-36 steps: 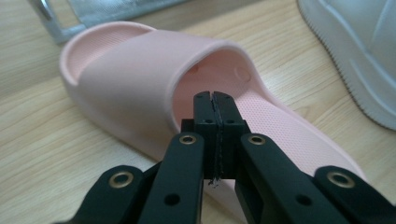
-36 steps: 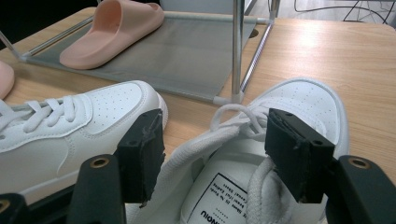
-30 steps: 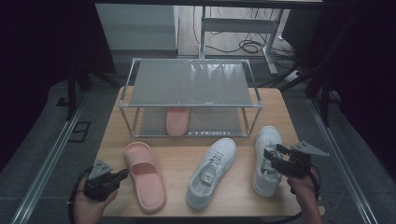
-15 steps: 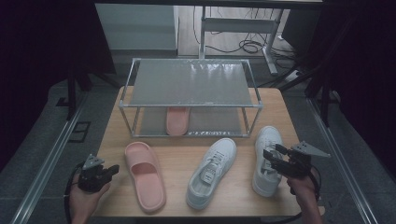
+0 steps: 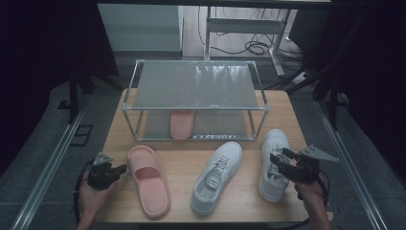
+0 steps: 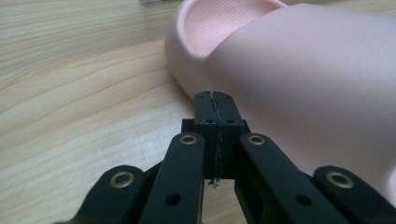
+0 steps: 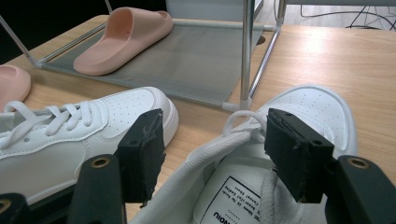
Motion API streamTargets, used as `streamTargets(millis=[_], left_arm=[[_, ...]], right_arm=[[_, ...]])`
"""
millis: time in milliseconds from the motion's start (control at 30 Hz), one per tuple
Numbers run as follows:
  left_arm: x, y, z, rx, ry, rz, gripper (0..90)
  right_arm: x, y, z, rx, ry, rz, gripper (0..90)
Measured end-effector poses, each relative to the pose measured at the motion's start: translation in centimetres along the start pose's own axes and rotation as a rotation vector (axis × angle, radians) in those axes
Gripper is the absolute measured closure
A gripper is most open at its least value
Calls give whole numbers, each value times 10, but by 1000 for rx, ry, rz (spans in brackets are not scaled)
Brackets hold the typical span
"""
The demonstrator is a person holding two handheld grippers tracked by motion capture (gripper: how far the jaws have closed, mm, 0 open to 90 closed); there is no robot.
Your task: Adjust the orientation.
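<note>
A pink slipper [image 5: 149,181] lies on the wooden table [image 5: 239,201] at front left. My left gripper [image 5: 122,168] is shut and empty, low beside the slipper's left side [image 6: 299,88]. Its tips [image 6: 216,99] are right by the slipper, and I cannot tell if they touch. Two white sneakers lie to the right, one in the middle [image 5: 218,176] and one farther right [image 5: 274,160]. My right gripper [image 5: 277,160] stands open over the right sneaker [image 7: 313,109], its jaws on either side of the shoe's opening without pressing it. A second pink slipper [image 5: 182,123] rests on the rack's lower shelf.
A metal-framed rack [image 5: 196,86] with two grey shelves stands across the back of the table, and its front leg [image 7: 246,51] is just beyond the right sneaker. The middle sneaker [image 7: 88,126] lies close to my right gripper's left jaw. The table's edges are near both hands.
My left gripper has shifted a little away from the person and lower, ending beside the pink slipper's heel end. The right gripper and the shoes have stayed put.
</note>
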State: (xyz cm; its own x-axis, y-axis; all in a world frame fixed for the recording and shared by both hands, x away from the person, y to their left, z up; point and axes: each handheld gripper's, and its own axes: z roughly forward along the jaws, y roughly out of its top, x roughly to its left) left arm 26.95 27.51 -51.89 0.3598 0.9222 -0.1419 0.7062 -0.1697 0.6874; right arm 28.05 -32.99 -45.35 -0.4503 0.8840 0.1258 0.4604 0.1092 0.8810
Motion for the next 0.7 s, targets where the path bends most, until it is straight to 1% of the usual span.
streamTargets(millis=[67, 133, 367, 600, 633, 700], left_arm=[[-1, 3, 3, 3, -1, 8, 900], [0, 5, 5, 4, 1, 6, 900], [1, 13, 13, 5, -15, 19, 900], [-3, 27, 25, 0, -18, 43, 900], [-4, 28, 27, -1, -21, 37, 900], [-6, 31, 30, 2, -21, 48, 900]], right_arm=[[0, 0, 1, 3, 1, 1, 382], [0, -1, 1, 4, 0, 1, 381], [0, -2, 3, 10, 2, 4, 382], [1, -3, 5, 15, 4, 1, 382], [1, -3, 5, 17, 5, 1, 382], [1, -3, 6, 19, 6, 0, 382]])
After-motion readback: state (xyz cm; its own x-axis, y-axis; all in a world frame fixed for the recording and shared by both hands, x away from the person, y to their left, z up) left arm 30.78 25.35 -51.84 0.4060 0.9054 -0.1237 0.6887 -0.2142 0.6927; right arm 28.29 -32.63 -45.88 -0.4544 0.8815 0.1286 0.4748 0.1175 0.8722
